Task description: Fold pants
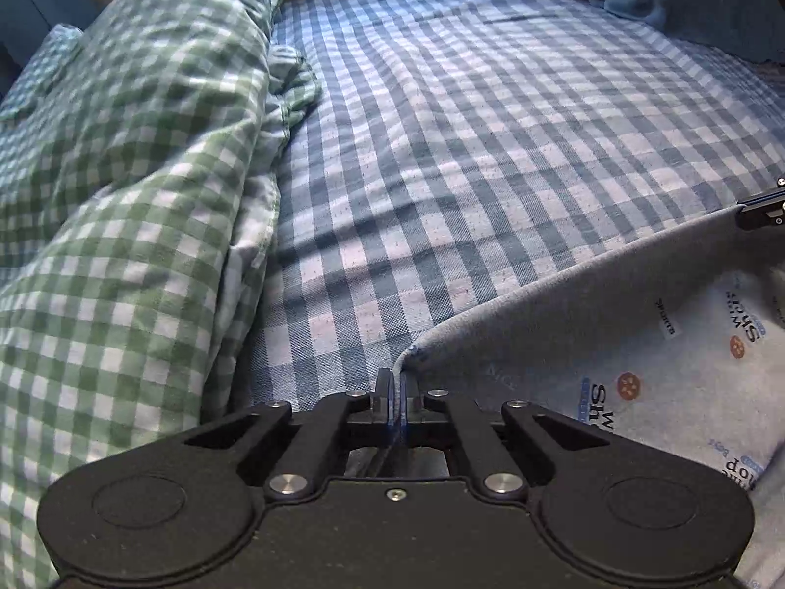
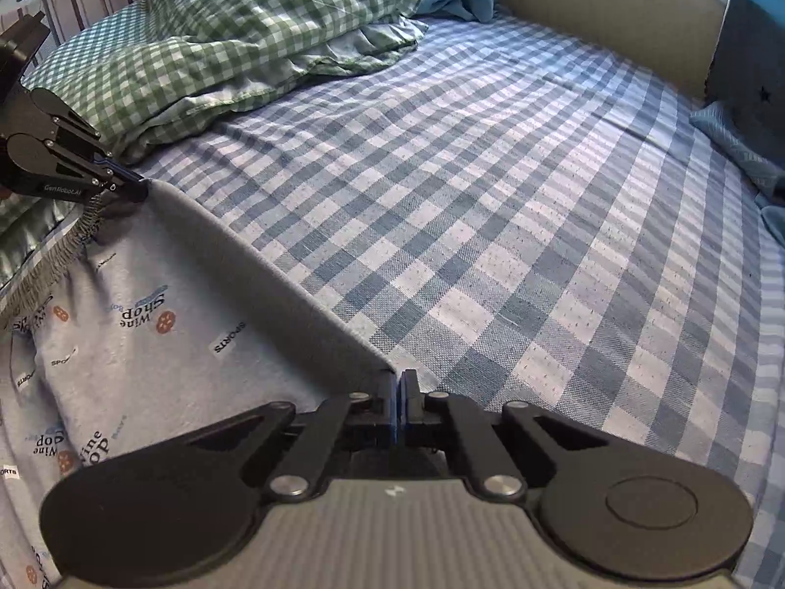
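The left gripper (image 1: 396, 383) points steeply down, its jaws pressed together with a fold of cloth edge pinched between the fingertips (image 1: 381, 380). The right gripper (image 2: 401, 383) tilts down much the same, jaws closed, seemingly nipping a corner of that cloth, though the contact is barely visible. Both linkages are drawn fully in.

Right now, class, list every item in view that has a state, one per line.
left hand-held gripper: shut on the pants' edge
right hand-held gripper: shut on the same edge
pants: edge pulled taut between both
green checked duvet: bunched up
blue checked sheet: spread flat
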### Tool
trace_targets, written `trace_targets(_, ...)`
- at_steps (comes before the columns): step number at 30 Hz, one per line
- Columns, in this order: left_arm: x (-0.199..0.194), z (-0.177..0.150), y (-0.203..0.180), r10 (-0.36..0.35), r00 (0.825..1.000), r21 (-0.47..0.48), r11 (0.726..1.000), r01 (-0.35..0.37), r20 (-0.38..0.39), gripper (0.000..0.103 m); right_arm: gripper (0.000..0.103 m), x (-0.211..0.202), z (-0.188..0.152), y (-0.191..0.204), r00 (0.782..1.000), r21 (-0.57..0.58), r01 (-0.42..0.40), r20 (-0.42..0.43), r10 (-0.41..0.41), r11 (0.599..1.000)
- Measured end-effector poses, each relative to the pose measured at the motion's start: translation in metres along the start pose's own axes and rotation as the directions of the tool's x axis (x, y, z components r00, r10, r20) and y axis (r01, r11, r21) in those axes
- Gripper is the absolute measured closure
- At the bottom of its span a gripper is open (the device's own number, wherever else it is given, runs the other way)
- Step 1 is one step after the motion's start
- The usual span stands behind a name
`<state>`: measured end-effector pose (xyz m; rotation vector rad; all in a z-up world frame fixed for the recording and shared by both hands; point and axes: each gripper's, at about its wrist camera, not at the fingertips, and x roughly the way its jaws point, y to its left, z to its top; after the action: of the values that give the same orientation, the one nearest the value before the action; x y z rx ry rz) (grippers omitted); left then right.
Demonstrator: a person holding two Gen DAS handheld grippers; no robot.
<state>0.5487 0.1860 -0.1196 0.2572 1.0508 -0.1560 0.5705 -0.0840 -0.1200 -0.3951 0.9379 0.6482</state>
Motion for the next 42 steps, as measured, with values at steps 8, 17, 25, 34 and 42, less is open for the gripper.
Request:
trace_targets(8, -0.104, -0.065, -0.029, 0.027, 0.974, 0.116, 0.992, -0.054, 0.224, 0.102, 0.102, -0.105, -0.046, 0.061, 0.990, -0.085, 0.055, 0.135, -0.043, 0.995)
trace_targets(17, -0.170, -0.167, -0.074, 0.024, 0.952, 0.245, 0.964, -0.103, 0.306, 0.102, 0.102, -0.168, -0.123, 0.141, 0.994, -0.085, 0.044, 0.108, -0.035, 0.995)
trace_targets(25, -0.157, -0.239, -0.105, 0.032, 0.971, 0.355, 0.927, -0.117, 0.235, 0.102, 0.102, -0.159, -0.184, 0.196, 0.999, -0.109, 0.033, 0.001, -0.033, 0.994)
trace_targets(34, -0.157, -0.268, -0.117, 0.050, 0.976, 0.386, 0.913, -0.131, 0.214, 0.102, 0.103, -0.154, -0.198, 0.211, 0.998, -0.121, 0.049, -0.028, -0.053, 0.991)
trace_targets(42, -0.143, -0.278, -0.126, 0.052, 0.985, 0.428, 0.896, -0.118, 0.163, 0.102, 0.103, -0.147, -0.207, 0.216, 0.997, -0.110, 0.051, -0.060, -0.057, 0.993)
